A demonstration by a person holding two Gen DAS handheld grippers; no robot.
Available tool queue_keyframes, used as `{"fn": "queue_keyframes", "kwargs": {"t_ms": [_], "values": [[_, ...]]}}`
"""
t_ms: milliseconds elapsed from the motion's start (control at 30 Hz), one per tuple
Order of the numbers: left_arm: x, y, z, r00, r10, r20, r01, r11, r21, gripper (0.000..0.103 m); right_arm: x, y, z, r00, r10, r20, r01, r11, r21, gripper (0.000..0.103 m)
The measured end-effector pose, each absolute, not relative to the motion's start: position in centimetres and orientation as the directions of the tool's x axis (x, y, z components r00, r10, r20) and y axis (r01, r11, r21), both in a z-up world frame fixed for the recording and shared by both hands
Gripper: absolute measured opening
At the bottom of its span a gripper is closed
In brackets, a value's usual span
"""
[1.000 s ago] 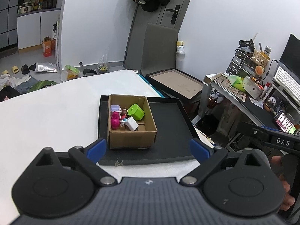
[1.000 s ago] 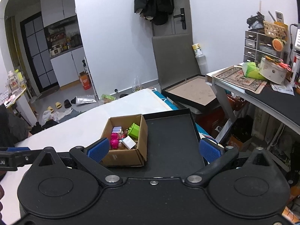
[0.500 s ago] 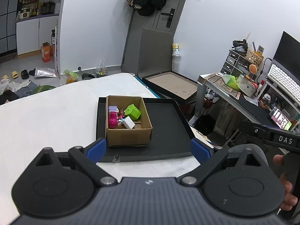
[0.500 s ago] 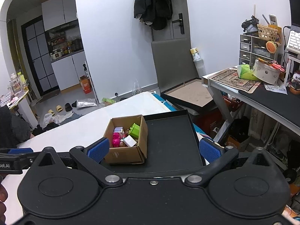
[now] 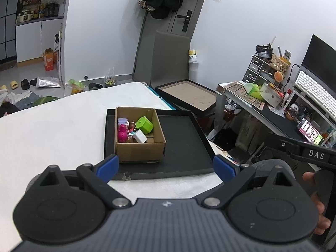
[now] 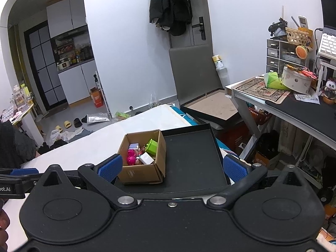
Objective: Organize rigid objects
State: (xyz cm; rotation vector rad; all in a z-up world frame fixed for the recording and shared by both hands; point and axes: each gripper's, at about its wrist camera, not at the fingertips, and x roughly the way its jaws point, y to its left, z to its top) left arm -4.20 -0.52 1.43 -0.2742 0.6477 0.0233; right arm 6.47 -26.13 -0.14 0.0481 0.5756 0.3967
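Item: open brown cardboard box [image 5: 139,139], standing in the near left corner of a shallow black rectangular tray [image 5: 184,147]; the tray lies at the right edge of a white-covered table [image 5: 52,130].

Contents, loose and jumbled:
- lime-green plastic cube-shaped container [image 5: 144,124], tilted, toward the box's far right corner
- small white plastic block [image 5: 140,136], near the middle of the box
- magenta rounded plastic toy [image 5: 122,134], against the left wall
- pale lilac and white small case [image 5: 122,121], toward the far left corner
- small brown and red pieces between these, too small to identify

Left gripper [image 5: 166,166]: blue-padded fingers spread wide, nothing between them, hanging short of the tray's near edge.
Right gripper [image 6: 172,166]: likewise spread wide and empty, held back from the tray's near edge.

Progress, as a judgement: every small rigid object in sight sits in the box, and the rest of the tray floor and the visible table top carry nothing loose. If the aim is gathering into the box, it looks finished or close to it; if the objects are to be laid out on the tray, nothing has begun. The pictures do not settle which.

Not determinable: the box floor beneath the pile; the near inner wall of the box; the table's near edge, covered by the gripper bodies.
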Motion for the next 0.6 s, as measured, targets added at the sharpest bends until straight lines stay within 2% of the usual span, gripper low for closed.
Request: {"fn": "queue_keyframes", "kwargs": {"t_ms": [600], "values": [[-4.6, -0.61, 1.59, 0.8, -0.052, -0.597, -0.113, 0.965, -0.236, 0.096, 6.24, -25.96, 0.01, 0.765, 0.375, -0.524, -0.354, 0.924, 0.145, 0.103]]}}
